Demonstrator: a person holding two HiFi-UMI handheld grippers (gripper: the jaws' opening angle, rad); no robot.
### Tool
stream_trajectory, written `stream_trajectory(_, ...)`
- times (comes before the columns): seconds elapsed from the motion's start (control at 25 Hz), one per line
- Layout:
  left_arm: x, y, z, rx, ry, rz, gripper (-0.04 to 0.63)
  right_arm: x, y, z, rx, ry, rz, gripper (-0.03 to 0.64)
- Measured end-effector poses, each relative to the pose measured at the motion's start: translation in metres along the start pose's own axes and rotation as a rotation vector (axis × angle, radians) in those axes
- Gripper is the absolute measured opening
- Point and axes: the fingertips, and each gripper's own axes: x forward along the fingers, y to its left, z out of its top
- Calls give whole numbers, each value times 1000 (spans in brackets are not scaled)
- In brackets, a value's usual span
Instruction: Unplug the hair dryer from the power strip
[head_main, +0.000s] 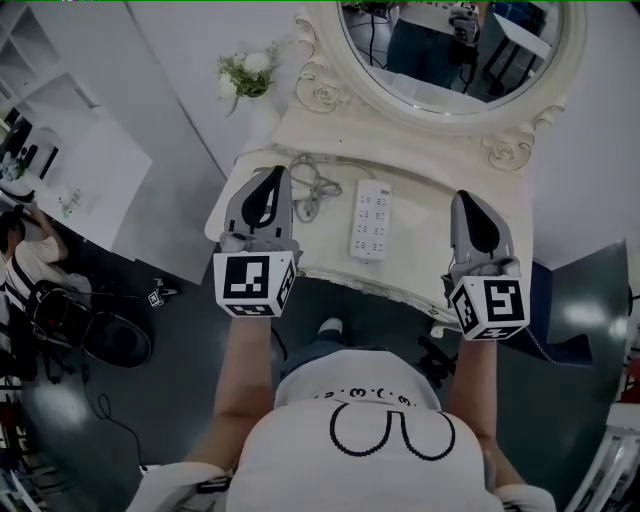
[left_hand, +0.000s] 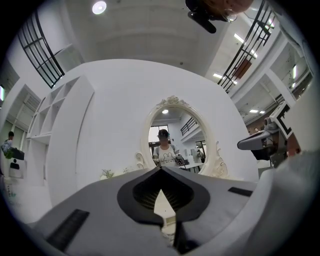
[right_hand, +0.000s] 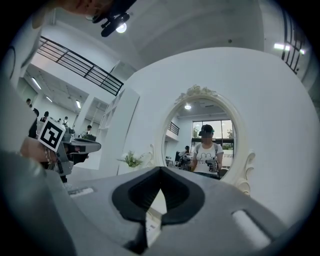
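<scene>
The grey looped cord (head_main: 312, 188) lies just left of the flat white plastic power strip (head_main: 371, 220) on the cream counter (head_main: 425, 225), and it looks unplugged. The left claw (head_main: 272, 175) and right claw (head_main: 466, 198) sit on either side of the strip, both pressed together and empty. Best to lift away gently, clear of the cord.

No legible words, brands or numbers.

- Left cube (head_main: 255, 283), 9 o'clock in the head view: black-and-white square marker, pattern only.
- Right cube (head_main: 490, 305), 3 o'clock: same marker type.
- Shirt (head_main: 390, 440), 6 o'clock: drawn outline with dots, no letters.
- Power strip (head_main: 371, 220), near centre: surface detail too small to read.
</scene>
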Motion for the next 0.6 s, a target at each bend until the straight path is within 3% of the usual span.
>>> stream_trajectory(0.6, 0, 9, 5, 7, 14, 5, -3, 4, 9, 5, -32, 11, 27, -2)
